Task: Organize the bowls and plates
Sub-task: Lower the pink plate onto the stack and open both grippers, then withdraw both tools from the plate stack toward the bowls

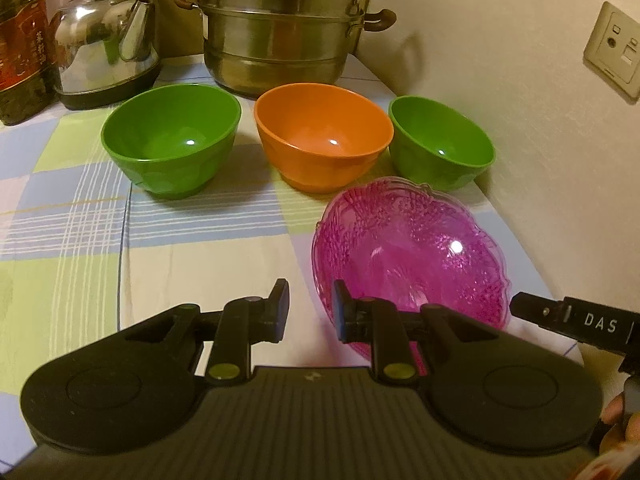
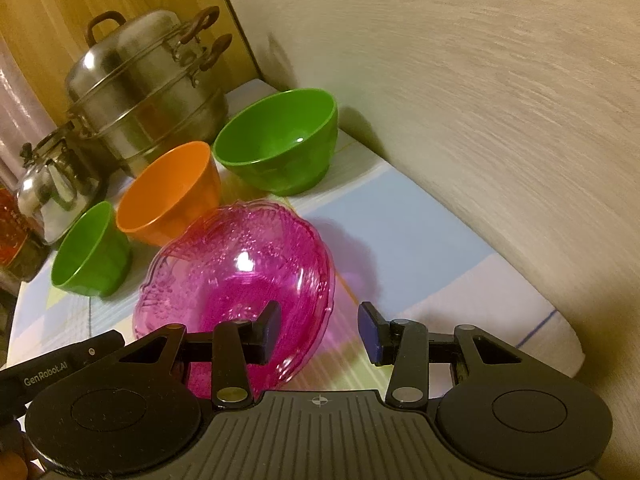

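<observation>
- Checked pastel cloth point(image 1: 72, 216) covers the counter, which butts against a cream wall with sockets at the right of the left-wrist view.
- Left-wrist view: across the middle stand a large green plastic bowl point(image 1: 172, 140), an orange plastic bowl point(image 1: 324, 136) and a smaller green plastic bowl point(image 1: 440, 142), all upright and apart. Behind them, at the top of the frame, are a tiered steel steamer pot point(image 1: 280, 28), a steel kettle point(image 1: 104, 40) and an oil bottle point(image 1: 20, 40).
- A translucent pink embossed dish point(image 1: 408, 252) lies at lower right, just beside the small green bowl.
- The left gripper point(image 1: 310, 310) is spread, holding nothing; its right finger overlaps the dish's near rim, though I cannot tell whether it touches. The other tool's tip pokes in at the right edge.
- Right-wrist view: the right gripper point(image 2: 318, 330) is spread wide and empty. Its left finger sits over the pink dish's bowl, its right finger outside the rim, so the rim lies between them.
- Risk, as I judge it: the thin, slick rim could slip from a pinch, or tilt and knock the orange bowl point(image 2: 172, 192) close behind it.
</observation>
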`<state>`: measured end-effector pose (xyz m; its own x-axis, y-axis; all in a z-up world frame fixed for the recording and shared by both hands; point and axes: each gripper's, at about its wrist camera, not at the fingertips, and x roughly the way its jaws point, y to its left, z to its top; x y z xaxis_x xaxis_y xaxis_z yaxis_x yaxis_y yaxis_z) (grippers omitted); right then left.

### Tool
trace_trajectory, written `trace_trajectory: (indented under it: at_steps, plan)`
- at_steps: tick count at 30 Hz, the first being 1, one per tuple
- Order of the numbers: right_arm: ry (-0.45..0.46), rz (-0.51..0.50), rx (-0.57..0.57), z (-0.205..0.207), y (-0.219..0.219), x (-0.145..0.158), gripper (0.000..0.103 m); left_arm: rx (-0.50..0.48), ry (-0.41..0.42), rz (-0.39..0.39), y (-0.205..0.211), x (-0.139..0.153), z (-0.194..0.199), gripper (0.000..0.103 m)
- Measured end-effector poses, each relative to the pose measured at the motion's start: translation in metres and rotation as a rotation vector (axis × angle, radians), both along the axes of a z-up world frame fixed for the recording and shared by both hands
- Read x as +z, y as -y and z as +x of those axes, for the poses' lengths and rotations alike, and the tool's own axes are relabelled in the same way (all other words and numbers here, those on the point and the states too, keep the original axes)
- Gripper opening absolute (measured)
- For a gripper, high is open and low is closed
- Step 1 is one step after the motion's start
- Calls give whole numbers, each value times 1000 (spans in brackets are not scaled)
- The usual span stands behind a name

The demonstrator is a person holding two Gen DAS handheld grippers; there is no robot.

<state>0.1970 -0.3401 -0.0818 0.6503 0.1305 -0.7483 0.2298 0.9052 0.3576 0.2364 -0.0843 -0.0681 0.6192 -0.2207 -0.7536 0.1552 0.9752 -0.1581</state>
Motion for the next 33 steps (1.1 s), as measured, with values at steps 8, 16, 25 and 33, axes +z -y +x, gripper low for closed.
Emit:
trace_trajectory:
  at_steps: [8,16,25,33]
  plan:
    - [15,6,21,-19,-10,15,43,17,0,-18,-13,10,-26,20]
    - [31,13,57,-35,-24,27,43,44,12,-26,-31,22,-51,20]
    - [56,9,101,-47,-44,41,43,97,25,-33,-58,34,-66,20]
    - [68,6,145,-53,-63,49,43,137,40,-39,-81,43,-74,21]
